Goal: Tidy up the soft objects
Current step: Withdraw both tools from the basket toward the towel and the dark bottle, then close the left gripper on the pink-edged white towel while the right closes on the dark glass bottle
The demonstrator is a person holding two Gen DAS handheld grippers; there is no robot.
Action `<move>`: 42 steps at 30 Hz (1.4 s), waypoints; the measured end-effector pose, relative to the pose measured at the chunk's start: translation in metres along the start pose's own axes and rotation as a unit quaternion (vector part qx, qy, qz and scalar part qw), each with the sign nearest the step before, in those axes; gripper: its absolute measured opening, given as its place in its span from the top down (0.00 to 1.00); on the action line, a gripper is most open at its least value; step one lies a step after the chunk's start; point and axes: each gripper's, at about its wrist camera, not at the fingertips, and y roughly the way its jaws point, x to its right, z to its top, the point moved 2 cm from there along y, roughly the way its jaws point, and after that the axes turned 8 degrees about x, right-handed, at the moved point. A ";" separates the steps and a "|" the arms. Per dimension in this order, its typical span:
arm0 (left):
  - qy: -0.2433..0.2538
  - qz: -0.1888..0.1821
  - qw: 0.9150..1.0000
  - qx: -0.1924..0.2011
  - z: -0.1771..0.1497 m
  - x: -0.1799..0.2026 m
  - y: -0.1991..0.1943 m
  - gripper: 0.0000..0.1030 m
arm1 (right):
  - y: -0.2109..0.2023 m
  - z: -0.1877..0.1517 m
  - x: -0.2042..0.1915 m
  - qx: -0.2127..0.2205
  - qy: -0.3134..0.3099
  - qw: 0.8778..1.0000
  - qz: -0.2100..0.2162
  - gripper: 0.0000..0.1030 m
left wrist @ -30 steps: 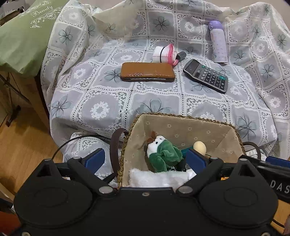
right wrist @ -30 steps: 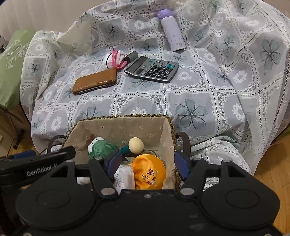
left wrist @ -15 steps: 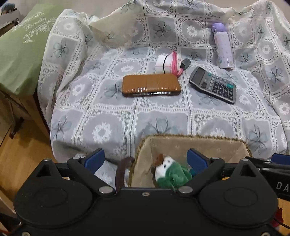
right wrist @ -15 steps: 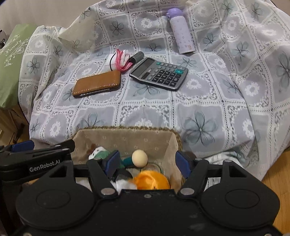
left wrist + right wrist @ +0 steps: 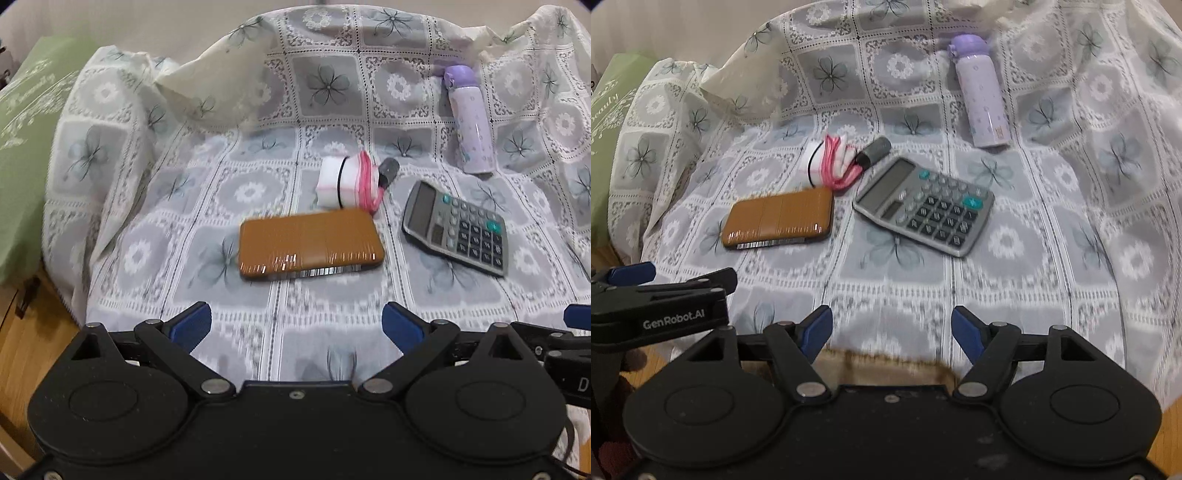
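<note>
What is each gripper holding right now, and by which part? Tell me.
Nothing is held. The left gripper stands open with only tablecloth beyond its fingers. The right gripper has its jaws opening, with nothing between them; the basket rim lies just below.

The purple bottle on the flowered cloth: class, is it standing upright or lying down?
Lying down. The purple bottle rests lengthwise on the flowered cloth, its cap toward the far edge and its base pointing toward the calculator.

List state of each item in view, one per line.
left gripper: open, empty
right gripper: jaws opening, nothing between
brown case: closed, lying flat
calculator: face up, display blank
purple bottle: capped, lying down
white roll: banded
basket: only rim visible
</note>
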 end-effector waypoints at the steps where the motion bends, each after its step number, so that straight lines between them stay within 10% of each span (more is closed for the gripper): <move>1: 0.003 -0.002 1.000 0.001 0.005 0.001 0.006 0.06 | 0.004 0.005 0.000 0.002 -0.001 1.000 0.000 0.31; 31: 0.038 -0.086 0.995 -0.038 0.086 0.026 0.185 0.07 | 0.146 0.124 0.034 0.042 -0.027 0.999 -0.009 0.23; 35: 0.026 -0.110 0.992 -0.059 0.090 0.029 0.200 0.27 | 0.157 0.126 0.033 0.041 -0.036 0.998 -0.012 0.22; 42: 0.027 -0.114 0.992 -0.048 0.100 0.025 0.202 0.29 | 0.175 0.130 0.030 0.036 -0.052 0.998 -0.003 0.21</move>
